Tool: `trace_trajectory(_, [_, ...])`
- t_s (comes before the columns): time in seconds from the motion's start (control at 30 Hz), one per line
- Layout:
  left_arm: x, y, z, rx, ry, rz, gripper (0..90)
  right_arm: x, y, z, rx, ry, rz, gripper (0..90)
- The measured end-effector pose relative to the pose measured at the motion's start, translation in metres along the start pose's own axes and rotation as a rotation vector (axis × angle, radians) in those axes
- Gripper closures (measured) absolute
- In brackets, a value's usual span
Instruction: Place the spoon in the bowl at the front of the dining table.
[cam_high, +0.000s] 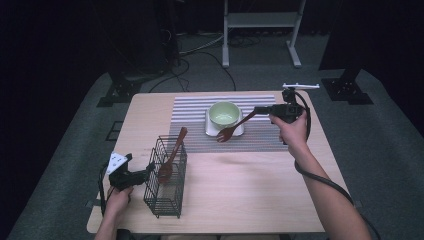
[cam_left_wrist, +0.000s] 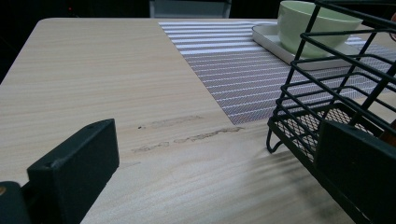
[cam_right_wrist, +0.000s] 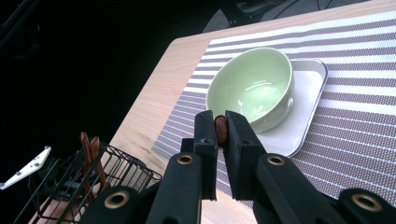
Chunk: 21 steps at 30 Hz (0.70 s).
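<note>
My right gripper (cam_high: 256, 111) (cam_right_wrist: 220, 122) is shut on the handle end of a brown wooden fork (cam_high: 235, 126) (cam_right_wrist: 220, 133). The fork slants down to the left, its head hanging by the front edge of the white square plate (cam_high: 208, 128) (cam_right_wrist: 306, 105). A pale green bowl (cam_high: 223, 114) (cam_left_wrist: 317, 25) (cam_right_wrist: 250, 88) stands on that plate. My left gripper (cam_high: 150, 169) (cam_left_wrist: 215, 140) is open, low over the table at the left side of the black wire basket (cam_high: 165, 187) (cam_left_wrist: 322, 93) (cam_right_wrist: 109, 170). Its right jaw is up against the basket's near corner. A wooden spoon (cam_high: 172, 152) leans in the basket.
Plate and bowl rest on a striped placemat (cam_high: 190, 107) (cam_left_wrist: 233, 70) (cam_right_wrist: 355, 121) at the back middle of the wooden table (cam_high: 240, 190). On the floor behind are a white frame stand (cam_high: 260, 20), loose cables (cam_high: 200, 50) and black stand bases (cam_high: 117, 92).
</note>
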<state>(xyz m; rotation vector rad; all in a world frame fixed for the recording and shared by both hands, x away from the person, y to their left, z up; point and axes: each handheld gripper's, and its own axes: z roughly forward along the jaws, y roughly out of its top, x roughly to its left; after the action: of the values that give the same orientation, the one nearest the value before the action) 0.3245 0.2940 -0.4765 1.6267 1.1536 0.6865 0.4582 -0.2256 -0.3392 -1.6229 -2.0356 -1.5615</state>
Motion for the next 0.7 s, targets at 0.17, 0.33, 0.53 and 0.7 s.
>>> trace_trajectory(0.17, [0.000,0.000,0.000,0.000,0.001,-0.001,0.0,0.000,0.004,-0.001,-0.012,-0.007,0.000,82.8])
trace_trajectory(0.33, [0.000,0.000,0.000,0.000,0.000,0.001,0.0,0.001,0.008,-0.001,-0.024,-0.010,0.004,82.8])
trace_trajectory(0.53, [0.000,0.000,0.000,-0.002,0.001,-0.003,0.0,0.004,0.015,0.003,-0.020,-0.029,-0.007,82.8])
trace_trajectory(0.7, [0.000,0.000,0.000,-0.003,0.000,-0.003,0.0,0.004,0.021,0.004,-0.033,-0.041,-0.002,82.8])
